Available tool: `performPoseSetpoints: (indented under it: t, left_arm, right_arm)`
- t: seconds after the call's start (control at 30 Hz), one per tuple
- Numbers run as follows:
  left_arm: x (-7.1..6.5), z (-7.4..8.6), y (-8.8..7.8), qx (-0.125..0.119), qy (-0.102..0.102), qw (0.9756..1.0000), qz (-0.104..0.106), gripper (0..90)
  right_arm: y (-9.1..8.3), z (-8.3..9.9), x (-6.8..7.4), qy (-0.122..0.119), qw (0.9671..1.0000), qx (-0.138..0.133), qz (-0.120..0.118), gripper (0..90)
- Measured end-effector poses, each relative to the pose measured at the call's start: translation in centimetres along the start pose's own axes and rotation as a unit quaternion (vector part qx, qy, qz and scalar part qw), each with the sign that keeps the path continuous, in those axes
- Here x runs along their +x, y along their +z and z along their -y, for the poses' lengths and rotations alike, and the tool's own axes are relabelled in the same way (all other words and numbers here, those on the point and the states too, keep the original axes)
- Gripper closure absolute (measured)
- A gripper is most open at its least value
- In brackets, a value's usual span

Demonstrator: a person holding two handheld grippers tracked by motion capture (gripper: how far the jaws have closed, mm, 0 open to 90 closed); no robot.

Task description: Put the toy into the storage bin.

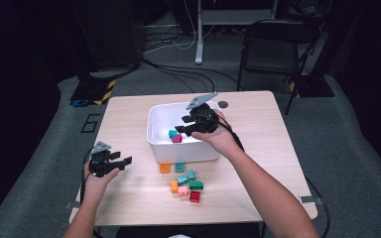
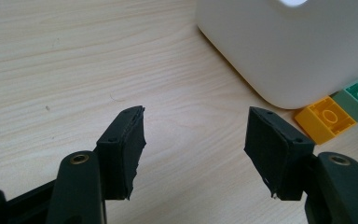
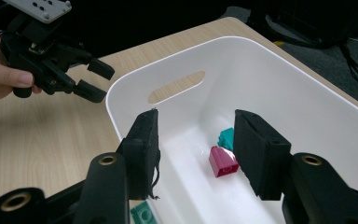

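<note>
A white bin point(image 1: 155, 133) stands at the table's middle, holding a magenta brick point(image 1: 177, 139) and a teal brick point(image 1: 172, 133). My right gripper point(image 1: 182, 128) hovers over the bin's near right part, open, with nothing between its jaws. In the right gripper view the magenta brick point(image 3: 223, 161) and teal brick point(image 3: 226, 138) lie on the bin floor point(image 3: 191, 140) below my right gripper point(image 3: 196, 154). My left gripper point(image 1: 124, 161) rests near the table's left front, open and empty. In the left gripper view my left gripper point(image 2: 196, 149) faces bare wood beside the bin's corner point(image 2: 284, 51).
Loose bricks lie in front of the bin: an orange brick point(image 1: 164, 168), a green brick point(image 1: 179, 167), and a cluster with teal, orange, pink, green and red ones point(image 1: 187, 186). A black chair point(image 1: 273, 47) stands behind the table. Cables run across the floor.
</note>
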State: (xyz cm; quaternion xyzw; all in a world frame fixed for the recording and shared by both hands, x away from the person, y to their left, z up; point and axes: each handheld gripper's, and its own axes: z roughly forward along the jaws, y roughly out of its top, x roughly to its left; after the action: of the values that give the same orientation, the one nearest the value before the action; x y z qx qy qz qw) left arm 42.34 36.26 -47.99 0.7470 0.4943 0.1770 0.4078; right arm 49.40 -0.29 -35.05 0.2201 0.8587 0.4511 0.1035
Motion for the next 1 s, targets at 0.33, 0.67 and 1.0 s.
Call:
performPoseSetpoints:
  t: [0.33, 0.67, 1.0]
  left_arm:
    - [-0.1, 0.0, 0.1, 0.002, 0.000, 1.0000, 0.001, 37.3]
    - [-0.1, 0.0, 0.0, 0.002, 0.000, 1.0000, 0.000, 37.3]
    - [-0.1, 0.0, 0.1, 0.002, 0.001, 1.0000, -0.001, 37.3]
  right_arm:
    - [-1.5, 1.4, 1.5, -0.010, 0.9999, -0.005, -0.005, 50.2]
    - [-2.6, 2.9, 2.7, -0.016, 0.9998, -0.009, -0.012, 50.2]
    - [-2.3, 5.5, 3.7, -0.014, 0.9997, 0.000, -0.019, 49.5]
